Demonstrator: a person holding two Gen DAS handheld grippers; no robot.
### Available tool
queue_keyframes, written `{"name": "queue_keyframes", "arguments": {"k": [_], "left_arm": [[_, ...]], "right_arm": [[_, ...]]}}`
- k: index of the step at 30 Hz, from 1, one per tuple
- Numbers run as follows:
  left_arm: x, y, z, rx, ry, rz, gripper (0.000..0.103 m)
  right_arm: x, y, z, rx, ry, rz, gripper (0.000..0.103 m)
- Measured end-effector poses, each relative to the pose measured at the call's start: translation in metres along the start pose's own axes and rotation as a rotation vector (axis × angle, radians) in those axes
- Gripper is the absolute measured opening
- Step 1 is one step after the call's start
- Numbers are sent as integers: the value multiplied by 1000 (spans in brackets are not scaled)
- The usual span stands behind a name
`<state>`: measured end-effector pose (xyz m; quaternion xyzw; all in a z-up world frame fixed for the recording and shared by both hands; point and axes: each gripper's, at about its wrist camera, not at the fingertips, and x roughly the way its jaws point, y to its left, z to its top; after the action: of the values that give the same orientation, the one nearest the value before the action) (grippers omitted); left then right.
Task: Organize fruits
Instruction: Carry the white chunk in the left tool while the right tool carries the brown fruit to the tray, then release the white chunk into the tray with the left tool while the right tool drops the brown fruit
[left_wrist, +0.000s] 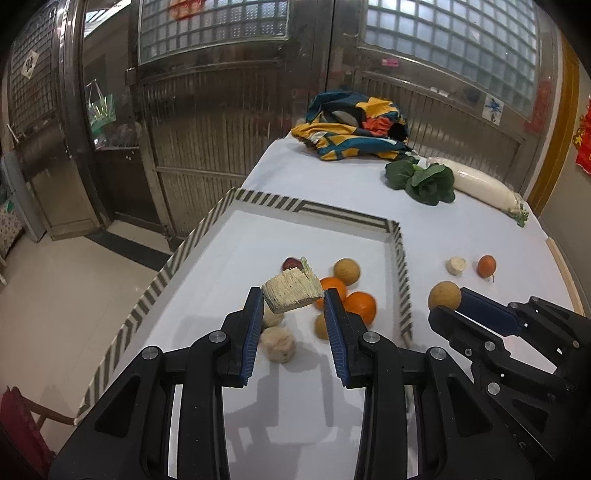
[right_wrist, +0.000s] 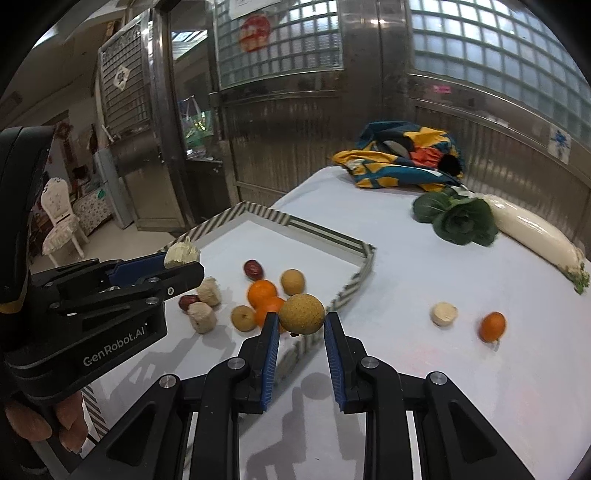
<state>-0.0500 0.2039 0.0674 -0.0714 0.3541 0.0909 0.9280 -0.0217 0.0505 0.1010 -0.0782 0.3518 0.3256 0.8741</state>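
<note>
Left gripper (left_wrist: 293, 295) clamped on 1 pale ribbed block (left_wrist: 290, 291), held above the striped-rim tray (left_wrist: 218, 218). Right gripper (right_wrist: 298, 321) clamped on 1 tan round fruit (right_wrist: 301, 313), held over the tray's near right rim.

Counted in the tray: 2 oranges (right_wrist: 262, 292), touching; 2 tan round fruits (right_wrist: 293, 281); 2 dark red fruits (right_wrist: 253, 268); 2 pale cylindrical pieces (right_wrist: 201, 317). Counted on the desk (right_wrist: 406, 369) right of the tray: 1 small orange (right_wrist: 492, 325) and 1 pale round piece (right_wrist: 444, 314), near each other but apart.

Far on the desk: 1 leafy green vegetable (right_wrist: 463, 221) touching 1 white radish (right_wrist: 532, 236), and 1 bundle of colourful cloth (right_wrist: 402, 158) behind them. Fingers of a hand (right_wrist: 29, 424) seen wrapped on the left gripper's handle.

Far half of the tray bare. Bare desk between tray and vegetables, and near right. Desk's left edge just beside the tray rim, floor below; metal doors beyond the far edge.
</note>
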Motion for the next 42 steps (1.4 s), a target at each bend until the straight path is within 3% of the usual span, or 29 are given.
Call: {"name": "queue_keyframes", "arguments": {"k": [7, 11, 28, 37, 42], "left_arm": [[4, 22, -1, -16, 20, 36, 33], [12, 30, 0, -33, 54, 16, 33], [40, 34, 0, -41, 127, 2, 33], [50, 31, 1, -33, 145, 40, 33], [56, 33, 1, -50, 164, 33, 45]], "right_arm": [[19, 22, 3, -54, 33, 48, 24], [28, 31, 0, -77, 59, 58, 24], [69, 56, -5, -187, 194, 107, 24], [85, 58, -11, -192, 231, 114, 24], [84, 57, -10, -179, 229, 122, 25]]}}
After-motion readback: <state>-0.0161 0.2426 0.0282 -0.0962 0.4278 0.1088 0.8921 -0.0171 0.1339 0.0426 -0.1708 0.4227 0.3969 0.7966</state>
